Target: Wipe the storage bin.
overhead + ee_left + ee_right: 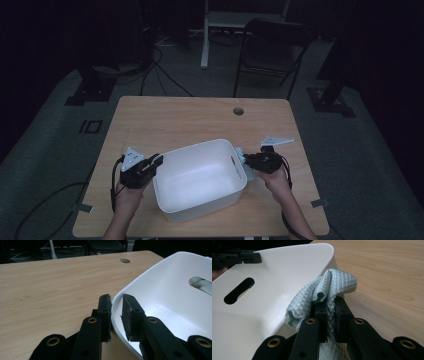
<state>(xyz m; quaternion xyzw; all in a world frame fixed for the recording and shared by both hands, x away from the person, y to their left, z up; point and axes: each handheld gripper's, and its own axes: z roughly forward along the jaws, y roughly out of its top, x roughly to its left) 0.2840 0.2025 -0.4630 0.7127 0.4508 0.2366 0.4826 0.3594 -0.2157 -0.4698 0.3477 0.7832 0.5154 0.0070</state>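
From the high view, we are seeing the white bin (200, 179) sitting on the counter (165, 112), its long axis running from lower left to upper right, between our 2 hands. The left hand-held gripper (156, 163) is meeting the bin's left rim, while the right hand-held gripper (246, 161) is hovering just outside the right wall, so the right one is nearer to the cloth (241, 159) bunched against that wall.

In the left gripper view, we are looking along the left hand-held gripper (117, 305), whose jaws are nearly together and straddling the bin (170, 290) rim, 1 pad outside, 1 inside, seemingly pinching the thin wall.

In the right gripper view, the right hand-held gripper (331, 305) is clamping tight on the pale quilted cloth (329, 286), which is folding up over the jaw tips and touching the bin (274, 275) wall beside the handle slot (239, 290). We judge that lifting the cloth over the rim is coming next.
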